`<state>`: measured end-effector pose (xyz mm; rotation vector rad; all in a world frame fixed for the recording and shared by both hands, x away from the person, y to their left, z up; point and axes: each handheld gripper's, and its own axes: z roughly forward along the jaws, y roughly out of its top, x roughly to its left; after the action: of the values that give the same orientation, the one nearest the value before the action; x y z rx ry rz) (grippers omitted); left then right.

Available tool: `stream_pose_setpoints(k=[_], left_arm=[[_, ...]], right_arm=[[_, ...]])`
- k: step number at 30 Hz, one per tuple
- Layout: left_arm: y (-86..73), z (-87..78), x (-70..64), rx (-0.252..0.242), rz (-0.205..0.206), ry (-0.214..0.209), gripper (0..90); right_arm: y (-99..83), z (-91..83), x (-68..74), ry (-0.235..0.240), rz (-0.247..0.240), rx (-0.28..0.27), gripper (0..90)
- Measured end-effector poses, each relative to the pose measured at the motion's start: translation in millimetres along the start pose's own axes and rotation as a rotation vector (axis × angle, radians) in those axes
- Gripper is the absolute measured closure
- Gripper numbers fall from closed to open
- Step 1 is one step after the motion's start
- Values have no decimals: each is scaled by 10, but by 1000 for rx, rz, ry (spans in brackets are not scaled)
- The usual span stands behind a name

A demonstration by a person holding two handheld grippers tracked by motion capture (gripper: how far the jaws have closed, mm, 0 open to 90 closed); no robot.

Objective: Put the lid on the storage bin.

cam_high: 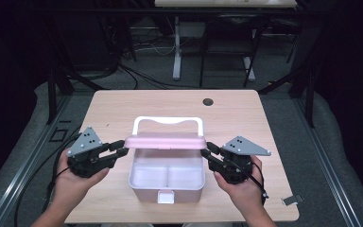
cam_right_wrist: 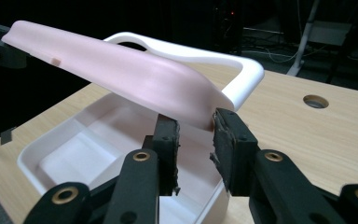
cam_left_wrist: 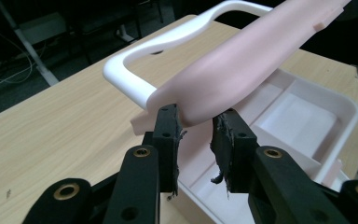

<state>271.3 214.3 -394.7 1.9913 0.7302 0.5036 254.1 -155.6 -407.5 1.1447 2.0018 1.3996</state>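
Note:
A pale pink box (cam_high: 142, 189) with a divided inside stands at the table's front middle. Its pink lid (cam_high: 164, 141) is raised and tilted above it, and a white handle (cam_high: 168, 119) sticks out behind. My left gripper (cam_high: 121, 148) is at the lid's left end. In the left gripper view the jaws (cam_left_wrist: 195, 123) are closed on the lid's (cam_left_wrist: 242, 60) rounded corner. My right gripper (cam_high: 209, 150) is at the right end. In the right gripper view the right gripper (cam_right_wrist: 196, 126) pinches the lid's (cam_right_wrist: 121, 70) near corner over the open box (cam_right_wrist: 28, 158).
The wooden table (cam_high: 118, 109) has a round cable hole (cam_high: 208, 101) at the back. A small metal clip (cam_high: 291, 200) lies near the front right corner. A white latch tab (cam_high: 165, 197) juts from the box's front. Table legs and cables stand on the floor beyond.

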Motion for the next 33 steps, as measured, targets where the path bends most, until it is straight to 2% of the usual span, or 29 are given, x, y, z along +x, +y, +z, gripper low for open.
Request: stream_pose_setpoints(k=[4,9,13,18,22,27,30,33], left_arm=[[-88,-26,-22,5,-6,-8,714],[-176,-38,-57,14,-25,-34,715],[-227,-51,-87,12,-15,-35,715],[-297,-59,-116,37,-1,-33,720],[-352,-79,-133,51,-5,-42,719],[-422,-130,-134,66,-13,-43,719],[-461,-157,-131,72,-16,-41,714],[-493,-157,-108,79,-22,-29,713]], right_arm=[[-87,-24,10,13,1,13,712],[-194,-77,48,22,-21,20,730],[-251,-123,74,18,-32,30,744],[-316,-162,85,30,-31,49,757],[-400,-205,105,54,-21,64,753],[-437,-260,113,48,-33,77,752],[-456,-303,73,61,-15,71,753],[-462,-323,18,52,10,71,754]])
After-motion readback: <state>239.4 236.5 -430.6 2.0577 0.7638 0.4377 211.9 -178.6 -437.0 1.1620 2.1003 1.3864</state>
